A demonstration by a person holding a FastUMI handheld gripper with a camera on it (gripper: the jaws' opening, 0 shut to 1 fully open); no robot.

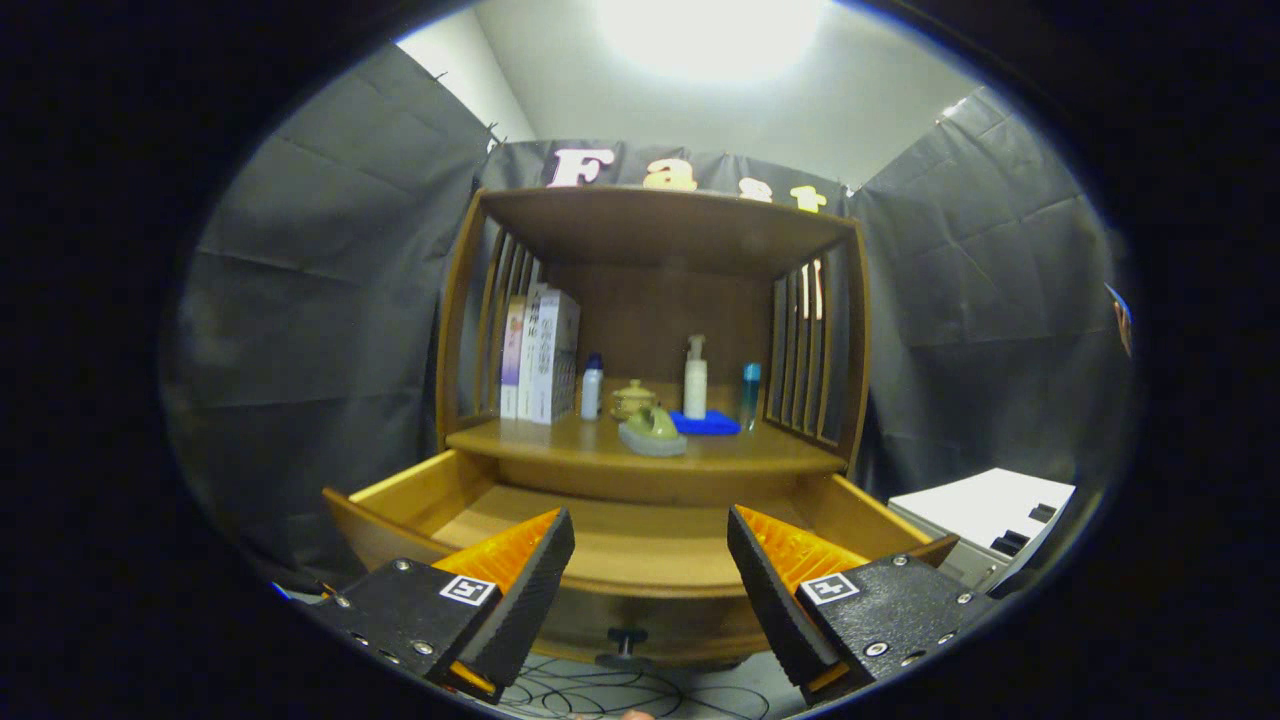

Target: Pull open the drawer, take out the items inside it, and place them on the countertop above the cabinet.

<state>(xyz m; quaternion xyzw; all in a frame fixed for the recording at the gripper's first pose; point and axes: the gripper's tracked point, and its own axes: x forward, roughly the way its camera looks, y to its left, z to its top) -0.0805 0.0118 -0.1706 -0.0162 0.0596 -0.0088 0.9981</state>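
Hovering fingers [650, 560] spread above open drawer's [640, 585] front edge

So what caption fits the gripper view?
Open gripper hovers over the pulled-out drawer, items on the countertop above.

We are looking into a staged recording booth dressed as a home corner: dark cloth walls [330, 300] hang around a wooden cabinet [650, 330], a bright lamp [710, 30] glares overhead, and household things sit on its shelf, such as books [540, 355], a pump bottle [695, 378] and a small lidded jar [632, 398].
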